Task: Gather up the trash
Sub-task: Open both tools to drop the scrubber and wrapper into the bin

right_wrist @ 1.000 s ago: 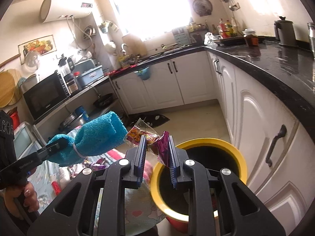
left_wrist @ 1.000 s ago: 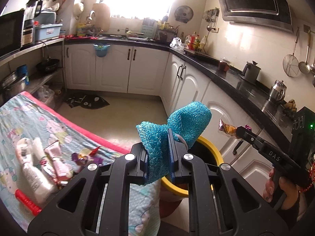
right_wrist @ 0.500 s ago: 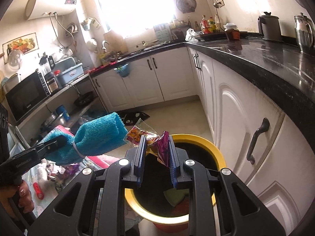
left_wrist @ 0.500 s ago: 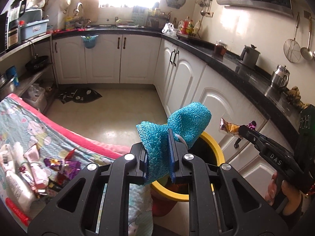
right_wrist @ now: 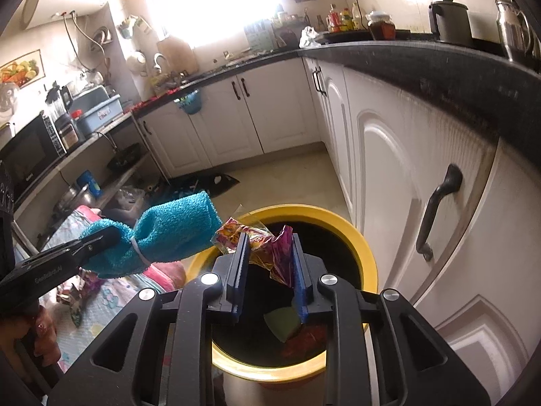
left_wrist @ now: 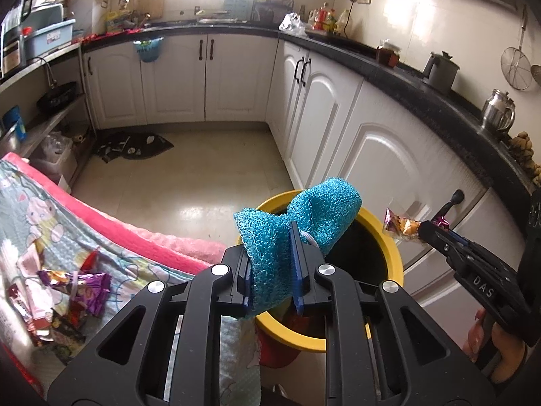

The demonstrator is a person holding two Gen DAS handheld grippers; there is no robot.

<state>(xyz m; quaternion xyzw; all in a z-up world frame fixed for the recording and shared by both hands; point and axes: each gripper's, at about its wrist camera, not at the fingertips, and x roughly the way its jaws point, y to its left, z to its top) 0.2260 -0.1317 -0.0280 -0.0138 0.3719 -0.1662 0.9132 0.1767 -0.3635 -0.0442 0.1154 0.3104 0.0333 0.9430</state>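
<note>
Two grippers are hovering over the yellow bin (right_wrist: 367,250). The left gripper (left_wrist: 272,275) is pinching a blue cloth (left_wrist: 301,223), lying toward one o'clock. The right gripper (right_wrist: 270,270), jaws just easing apart, is cradling the wrapper (right_wrist: 267,245). Only the right wrist view is showing trash inside.

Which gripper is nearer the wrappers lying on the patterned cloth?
Left. The left gripper, clamping the blue cloth, is beside the wrappers. The right gripper, holding a snack wrapper, is over the yellow bin, farther off.
</note>
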